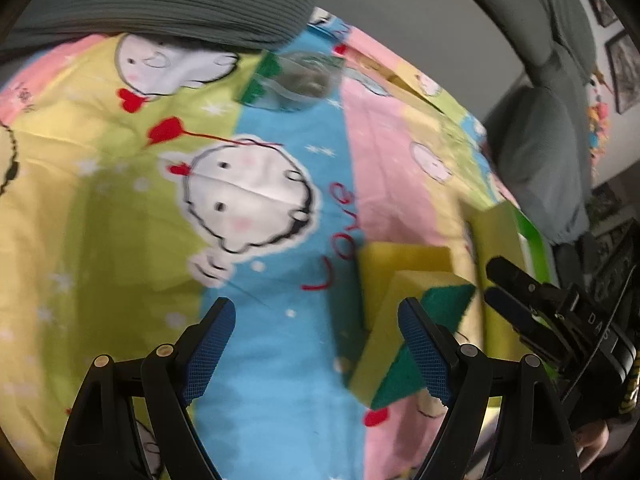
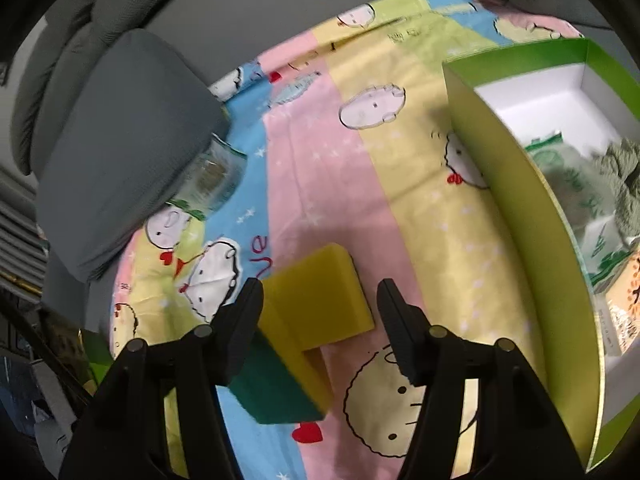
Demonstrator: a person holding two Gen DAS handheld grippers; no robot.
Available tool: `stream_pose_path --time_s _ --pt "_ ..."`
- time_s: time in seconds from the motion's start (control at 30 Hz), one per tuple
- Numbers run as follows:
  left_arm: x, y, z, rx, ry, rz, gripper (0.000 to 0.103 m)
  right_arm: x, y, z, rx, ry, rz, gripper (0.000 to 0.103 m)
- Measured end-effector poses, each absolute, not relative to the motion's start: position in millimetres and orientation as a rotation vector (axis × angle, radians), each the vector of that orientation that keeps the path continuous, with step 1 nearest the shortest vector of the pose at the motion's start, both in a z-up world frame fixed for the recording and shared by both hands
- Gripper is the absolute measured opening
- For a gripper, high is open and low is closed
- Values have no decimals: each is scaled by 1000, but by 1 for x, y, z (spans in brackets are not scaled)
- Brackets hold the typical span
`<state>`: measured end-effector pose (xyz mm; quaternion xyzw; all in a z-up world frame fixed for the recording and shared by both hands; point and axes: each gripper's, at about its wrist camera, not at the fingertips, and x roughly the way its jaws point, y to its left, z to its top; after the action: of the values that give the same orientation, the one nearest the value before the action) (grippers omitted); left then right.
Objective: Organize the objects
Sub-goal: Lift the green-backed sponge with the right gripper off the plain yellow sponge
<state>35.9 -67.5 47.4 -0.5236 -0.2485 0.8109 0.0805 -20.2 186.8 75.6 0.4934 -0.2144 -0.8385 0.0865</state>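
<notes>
Two yellow sponges lie together on the cartoon-print sheet; one lies flat [image 2: 320, 300], the other [image 2: 288, 384] has a green scouring side and leans against it. They also show in the left wrist view [image 1: 404, 316]. My right gripper [image 2: 320, 320] is open and empty, its jaws on either side of the sponges, just above them. My left gripper [image 1: 316, 344] is open and empty over the sheet, left of the sponges. A green box [image 2: 520, 208] with a white inside holds packets and a grey-green cloth [image 2: 624, 176]. A clear plastic packet [image 1: 300, 80] lies by a grey cushion.
Grey cushions [image 2: 120, 152] border the sheet at the back and side. The box wall stands close to the right of the sponges. The right gripper shows at the left wrist view's right edge [image 1: 516, 300]. Pictures hang on the far wall [image 1: 622, 68].
</notes>
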Motion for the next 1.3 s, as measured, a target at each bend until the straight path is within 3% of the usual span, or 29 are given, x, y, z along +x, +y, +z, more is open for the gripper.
stream_pose_path --time_s 0.1,0.27,0.47,0.8,0.87,0.93,0.97,1.3 --pt "38 -64 48 -1559 -758 2390 84 -15 187 81 1433 -611 -2482 59" --pt "41 -68 51 -1530 -809 2395 84 -7 183 87 1386 -615 -2395 44" --pt "40 -63 49 -1545 -836 2327 84 -6 176 81 1418 -569 -2339 46" --pt "44 -23 48 -1567 -676 2244 84 -12 167 60 1500 -586 -2229 46" --pt "44 -15 44 -1587 -645 2232 78 -14 164 55 1516 -578 -2206 46" --pt "43 -8 41 -1604 -621 2216 58 -17 163 48 1545 -578 -2178 46" --pt "43 -3 40 -1610 -595 2216 55 -18 163 45 1557 -581 -2172 46" --pt "56 19 71 -1448 -438 2354 49 -6 173 67 1450 -628 -2168 41"
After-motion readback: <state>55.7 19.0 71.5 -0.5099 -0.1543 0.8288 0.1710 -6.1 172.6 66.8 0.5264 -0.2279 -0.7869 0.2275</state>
